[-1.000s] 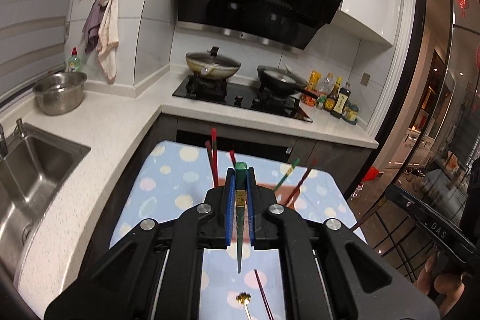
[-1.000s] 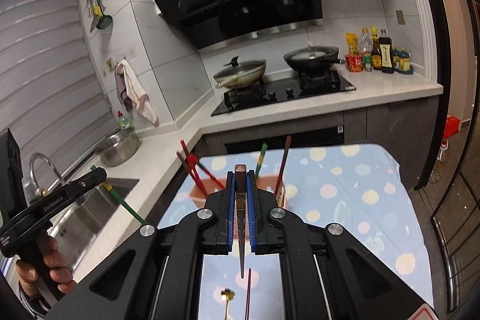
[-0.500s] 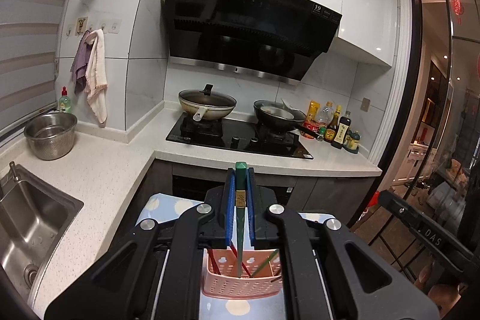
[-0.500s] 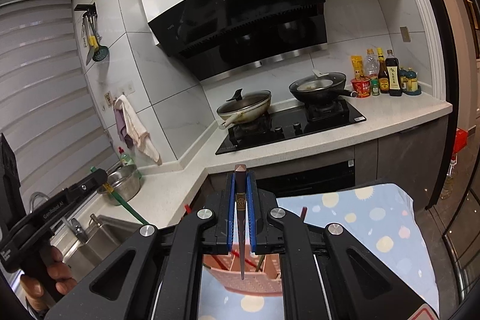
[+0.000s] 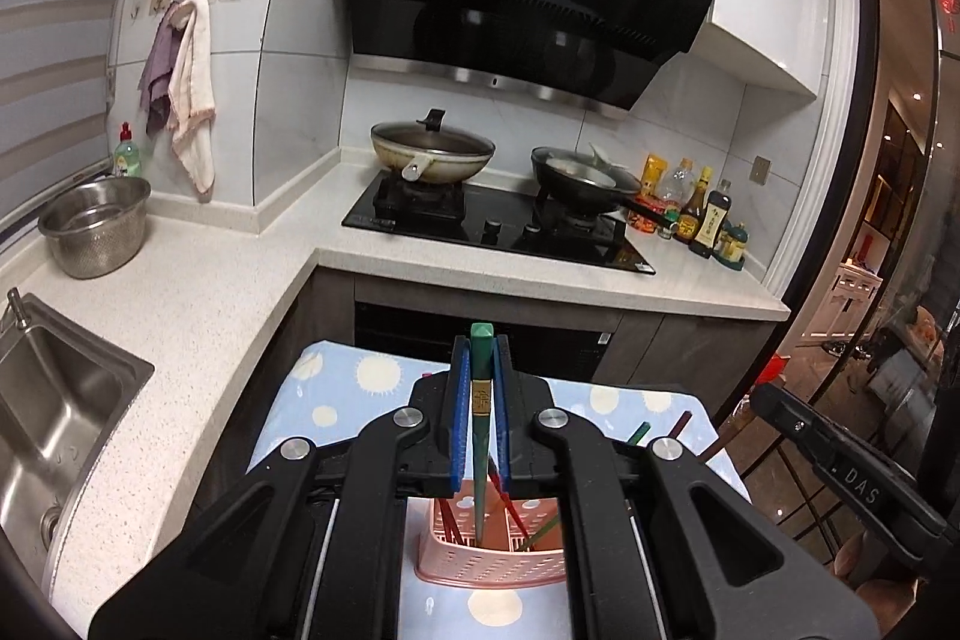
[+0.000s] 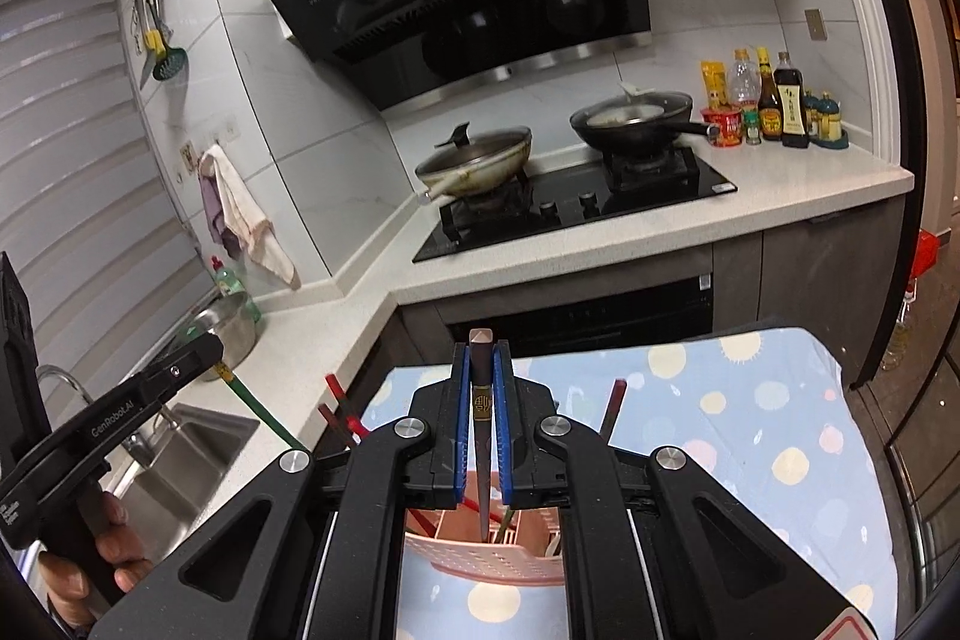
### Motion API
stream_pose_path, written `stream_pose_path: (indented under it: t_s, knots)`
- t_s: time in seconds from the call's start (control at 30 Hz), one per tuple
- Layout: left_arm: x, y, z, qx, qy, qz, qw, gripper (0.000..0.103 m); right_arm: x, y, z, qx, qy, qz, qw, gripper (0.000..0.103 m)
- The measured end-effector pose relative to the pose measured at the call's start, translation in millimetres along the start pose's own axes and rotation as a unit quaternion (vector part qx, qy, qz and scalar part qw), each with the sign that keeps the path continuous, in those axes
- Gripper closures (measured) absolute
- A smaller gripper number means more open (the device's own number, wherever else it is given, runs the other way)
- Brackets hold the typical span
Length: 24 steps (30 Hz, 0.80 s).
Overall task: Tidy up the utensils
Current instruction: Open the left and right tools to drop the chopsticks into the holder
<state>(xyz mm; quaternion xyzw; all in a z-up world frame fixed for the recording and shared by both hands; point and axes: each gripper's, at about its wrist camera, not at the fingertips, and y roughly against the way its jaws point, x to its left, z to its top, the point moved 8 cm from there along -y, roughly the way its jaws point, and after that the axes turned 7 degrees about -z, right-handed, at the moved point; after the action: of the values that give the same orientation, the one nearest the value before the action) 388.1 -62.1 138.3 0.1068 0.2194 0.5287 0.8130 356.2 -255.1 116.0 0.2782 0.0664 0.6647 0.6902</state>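
My left gripper (image 5: 480,370) is shut on a green chopstick (image 5: 479,460) held upright, its lower tip over the opening of a pink slotted basket (image 5: 492,565). In the right wrist view my right gripper (image 6: 482,376) is shut on a dark brown chopstick (image 6: 482,460), whose tip also hangs over the pink basket (image 6: 486,553). Whether either tip is inside the basket I cannot tell. Red chopsticks (image 6: 339,397), a brown one (image 6: 615,400) and a green one (image 5: 543,535) stand in the basket. The left gripper (image 6: 120,412) also shows at the left of the right wrist view.
The basket stands on a table with a blue dotted cloth (image 6: 750,400). Beyond it runs a white counter (image 5: 198,292) with a hob and two pans (image 5: 432,154), a sink (image 5: 54,400), a steel bowl (image 5: 96,220) and bottles (image 6: 780,106). A doorway opens at the right.
Both grippers have moved forward over the table with their chopsticks, and the basket now lies right under the tips. The loose pieces on the cloth have dropped out of view.
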Motion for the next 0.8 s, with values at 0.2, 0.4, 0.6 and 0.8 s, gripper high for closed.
stream_pose_path:
  t_s: [0.2, 0.4, 0.6, 0.8]
  knots:
    - [6, -9, -9, 0.014, 0.008, 0.004, 0.9999, 0.096, -2, -11, -13, 0.014, -0.001, -0.007, 1.000, 0.096]
    - [8, -13, -15, 0.022, 0.016, 0.003, 0.9996, 0.092, -7, -15, -17, 0.019, -0.010, -0.013, 1.000, 0.088]
    - [9, -11, -19, 0.025, 0.019, 0.014, 0.9994, 0.069, -9, -9, -19, 0.013, -0.003, -0.018, 1.000, 0.076]
    - [9, -7, -24, 0.030, 0.023, 0.015, 0.9992, 0.068, -10, -1, -25, 0.016, 0.001, -0.017, 1.000, 0.076]
